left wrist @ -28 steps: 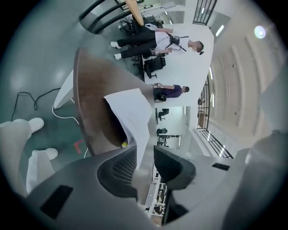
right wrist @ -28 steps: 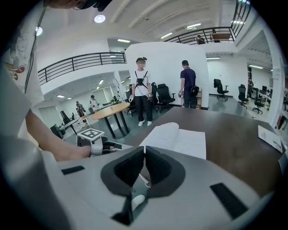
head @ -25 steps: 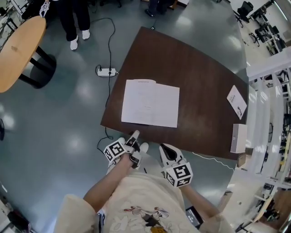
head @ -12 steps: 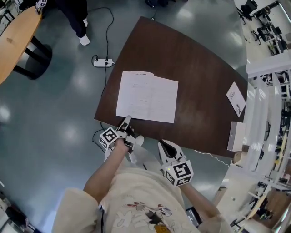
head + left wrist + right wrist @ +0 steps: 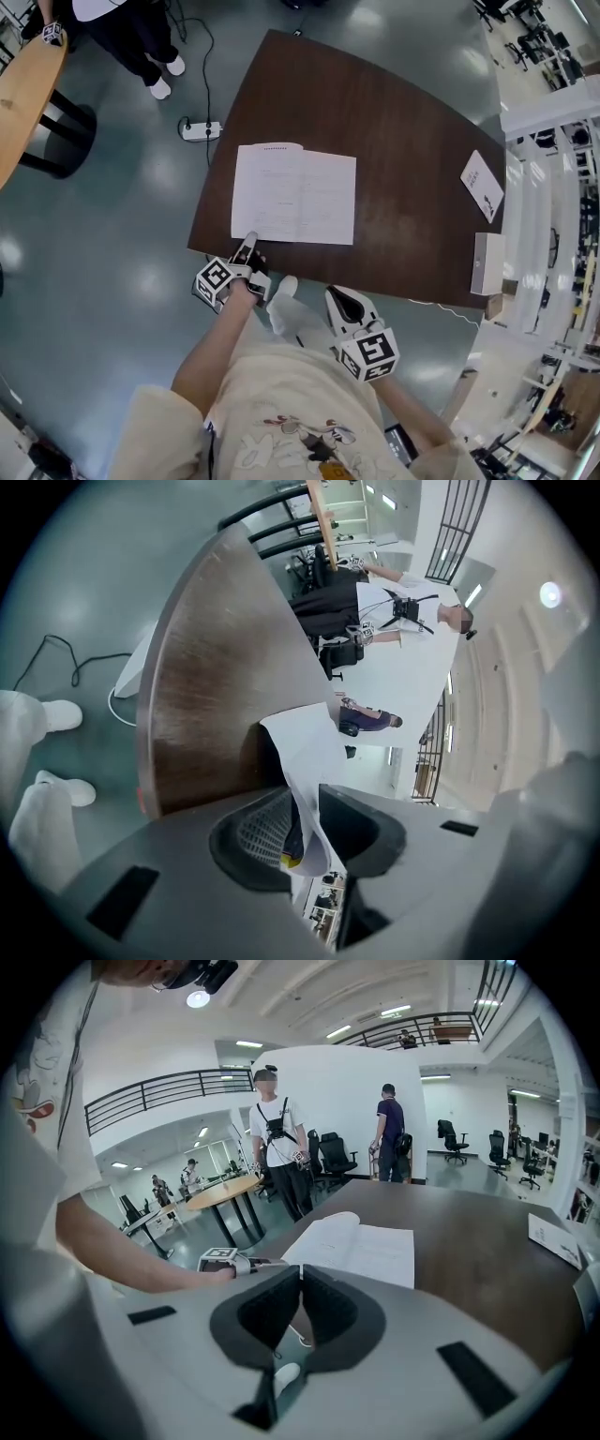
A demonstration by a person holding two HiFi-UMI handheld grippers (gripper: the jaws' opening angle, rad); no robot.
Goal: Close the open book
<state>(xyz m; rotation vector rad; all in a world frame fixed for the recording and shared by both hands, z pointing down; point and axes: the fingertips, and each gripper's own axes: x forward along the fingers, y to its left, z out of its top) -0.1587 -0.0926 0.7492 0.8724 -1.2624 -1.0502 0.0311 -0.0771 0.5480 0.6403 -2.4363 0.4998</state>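
Note:
The open book [image 5: 293, 194] lies flat with white pages on the dark brown table [image 5: 403, 122]. My left gripper [image 5: 247, 242] is at the book's near left corner. In the left gripper view a lifted page corner [image 5: 305, 761] curls between the jaws of the left gripper [image 5: 302, 803]. They are closing, and a dark gap still shows beside the paper. My right gripper [image 5: 339, 298] hangs off the table's near edge, shut on nothing. In the right gripper view the book [image 5: 361, 1241] lies beyond the closed right gripper [image 5: 300, 1269].
A white card [image 5: 482, 185] lies at the table's right side and a white box [image 5: 486, 263] sits by its near right edge. On the floor are a power strip [image 5: 200, 130] and cable. A round wooden table [image 5: 23, 94] and a standing person [image 5: 131, 28] are at far left.
My left gripper moved from below the table's near edge up to the book's near left corner, and the page corner now sits between its jaws. The right gripper stayed put.

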